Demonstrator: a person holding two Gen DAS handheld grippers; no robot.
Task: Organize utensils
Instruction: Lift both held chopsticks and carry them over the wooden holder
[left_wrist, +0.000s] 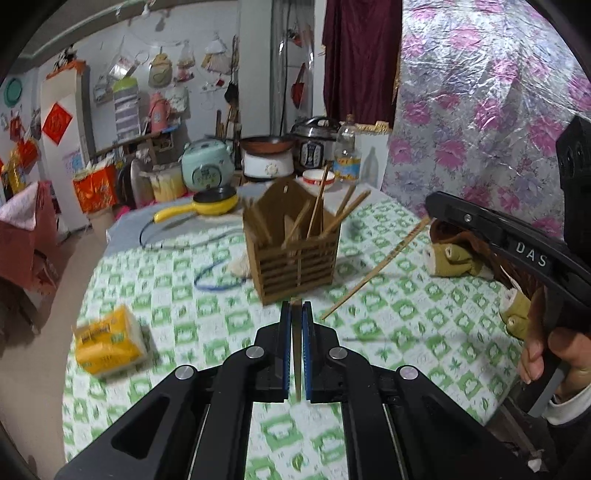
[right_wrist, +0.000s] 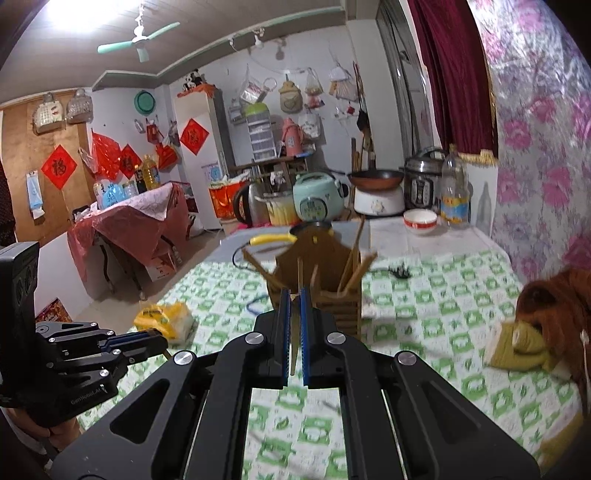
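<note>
From the left wrist view, the left gripper (left_wrist: 296, 314) tilts down over the worktop (left_wrist: 406, 354), whose cloth is checked green and white, and its blue ribbed pads are clamped on a thin wooden chopstick (left_wrist: 297, 354) that runs lengthwise between them, its tip peeking out near the fingertips. Just beyond stands the slatted wooden chopstick holder (left_wrist: 295, 254), a brown box with a peaked back, with several chopsticks leaning out of it at angles. To the right, the right gripper (left_wrist: 430, 205) reaches in from the edge, borne by a hand (left_wrist: 554, 354) wrapped round its grip, and pinches a second chopstick (left_wrist: 373, 271) that slants down toward the cloth. A yellow tissue pack (left_wrist: 109, 339) lies near the left edge, a brown and olive plush toy (left_wrist: 458, 254) sits partly behind the right gripper, and a yellow frying pan (left_wrist: 214, 203) rests farther back; motion blur softens most of these. From the right wrist view, the right gripper (right_wrist: 294, 295) points more nearly level at the holder (right_wrist: 332, 295), jaws closed on its chopstick (right_wrist: 293, 343), seen as a pale sliver between the pads. The left gripper (right_wrist: 159, 341) enters low at the left, its body cut off by the frame, jaws together. The plush toy (right_wrist: 543, 317) is cropped at the right edge.
</note>
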